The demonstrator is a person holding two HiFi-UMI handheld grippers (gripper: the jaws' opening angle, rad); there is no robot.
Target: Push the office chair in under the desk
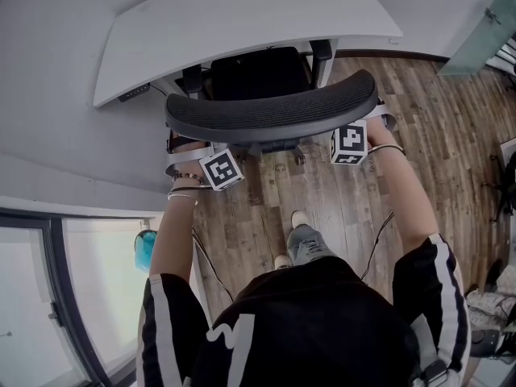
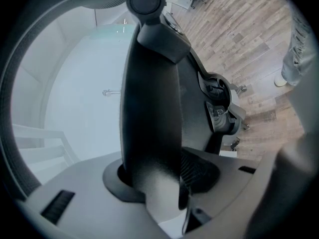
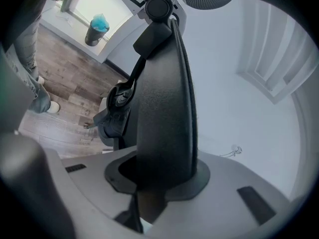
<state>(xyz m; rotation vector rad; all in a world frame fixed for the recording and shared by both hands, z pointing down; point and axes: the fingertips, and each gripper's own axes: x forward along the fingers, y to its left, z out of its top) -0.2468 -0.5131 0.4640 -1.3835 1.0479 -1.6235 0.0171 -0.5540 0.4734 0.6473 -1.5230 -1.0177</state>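
The office chair stands on the floor in front of the table. Its seat lies partly under the table's near edge, and its backrest is on the side toward the person. The left hand-held gripper is at the backrest's left end and the right hand-held gripper at its right end, each clamped on the backrest's edge. The person's feet are on the floor behind the chair. A small container sits far left by the window, well apart from the chair.

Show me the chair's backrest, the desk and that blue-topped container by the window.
backrest (image 1: 274, 114): head view, middle of its curved mesh top.
desk (image 1: 242, 22): head view, bare white top.
blue-topped container (image 3: 99, 22): right gripper view, its blue top.
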